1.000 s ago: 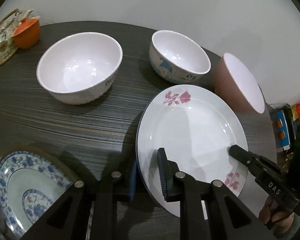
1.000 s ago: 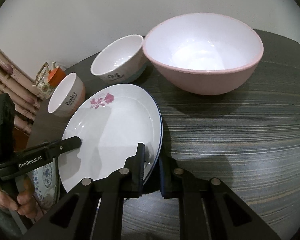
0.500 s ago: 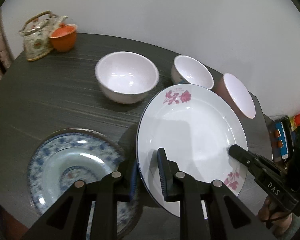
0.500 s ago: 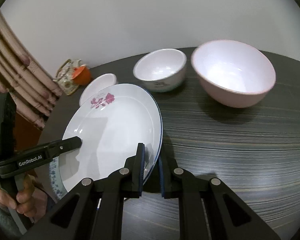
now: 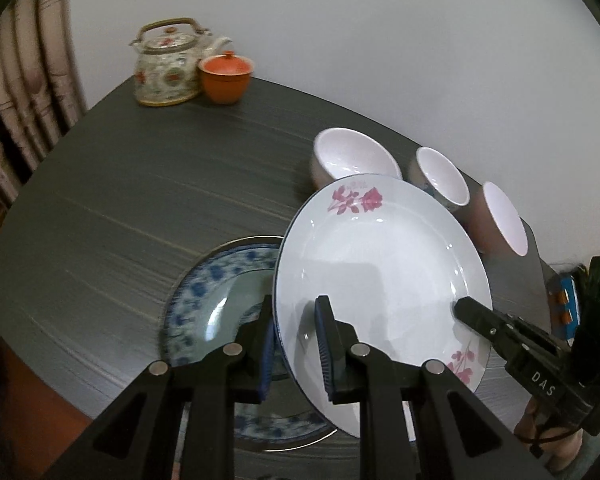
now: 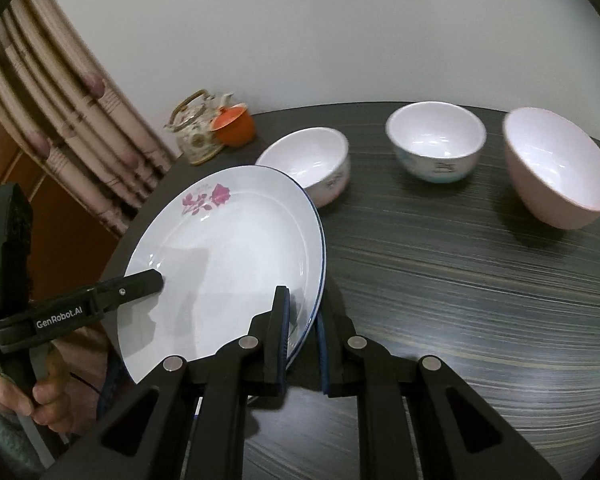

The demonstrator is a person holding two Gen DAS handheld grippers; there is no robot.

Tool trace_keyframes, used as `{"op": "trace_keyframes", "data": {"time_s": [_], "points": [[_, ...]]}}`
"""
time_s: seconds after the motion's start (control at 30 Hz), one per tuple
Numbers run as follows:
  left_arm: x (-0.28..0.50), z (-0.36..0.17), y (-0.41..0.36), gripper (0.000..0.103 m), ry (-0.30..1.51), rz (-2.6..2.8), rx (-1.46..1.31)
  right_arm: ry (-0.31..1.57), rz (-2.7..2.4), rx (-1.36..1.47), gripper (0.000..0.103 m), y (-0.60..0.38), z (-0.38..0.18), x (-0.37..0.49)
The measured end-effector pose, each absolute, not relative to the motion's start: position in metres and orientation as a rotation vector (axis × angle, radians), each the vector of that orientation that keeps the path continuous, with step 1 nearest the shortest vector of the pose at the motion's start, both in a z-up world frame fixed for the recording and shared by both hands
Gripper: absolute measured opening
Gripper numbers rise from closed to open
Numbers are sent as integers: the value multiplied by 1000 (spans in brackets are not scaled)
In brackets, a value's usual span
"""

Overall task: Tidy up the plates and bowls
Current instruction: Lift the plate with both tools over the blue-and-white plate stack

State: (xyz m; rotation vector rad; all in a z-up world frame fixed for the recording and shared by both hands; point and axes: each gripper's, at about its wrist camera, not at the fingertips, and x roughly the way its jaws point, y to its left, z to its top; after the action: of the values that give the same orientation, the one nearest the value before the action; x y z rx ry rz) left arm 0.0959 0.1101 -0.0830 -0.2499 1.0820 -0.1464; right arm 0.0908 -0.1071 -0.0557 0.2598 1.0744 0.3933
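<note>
Both grippers hold a white plate with pink roses (image 5: 380, 264) by opposite rims, lifted off the table. My left gripper (image 5: 296, 324) is shut on its left rim; my right gripper (image 6: 302, 312) is shut on its right rim (image 6: 236, 256). The plate hangs partly above a blue-patterned plate (image 5: 212, 304) lying on the dark table. Behind stand a white bowl (image 5: 352, 158), a smaller white bowl with blue print (image 5: 440, 178) and a pink bowl (image 5: 500, 220). They also show in the right wrist view: white bowl (image 6: 312, 164), printed bowl (image 6: 436, 140), pink bowl (image 6: 556, 168).
A patterned teapot (image 5: 166, 68) and an orange lidded cup (image 5: 225, 78) stand at the far left of the dark wood-grain table (image 5: 140, 192). A curtain (image 6: 60, 120) hangs beyond the table's left edge. A white wall is behind.
Both grippers have lifted the rose plate and carried it left, over the blue-patterned plate. The bowls now lie farther away and the teapot has come into view.
</note>
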Motion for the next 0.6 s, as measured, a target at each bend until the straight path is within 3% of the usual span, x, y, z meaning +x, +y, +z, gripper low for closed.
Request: {"op": "trace_keyframes", "data": {"time_s": [0.6], "points": [[90,-132,166,19,1169,-61,-297,1202,430,198,14,-44,-91,81]]}}
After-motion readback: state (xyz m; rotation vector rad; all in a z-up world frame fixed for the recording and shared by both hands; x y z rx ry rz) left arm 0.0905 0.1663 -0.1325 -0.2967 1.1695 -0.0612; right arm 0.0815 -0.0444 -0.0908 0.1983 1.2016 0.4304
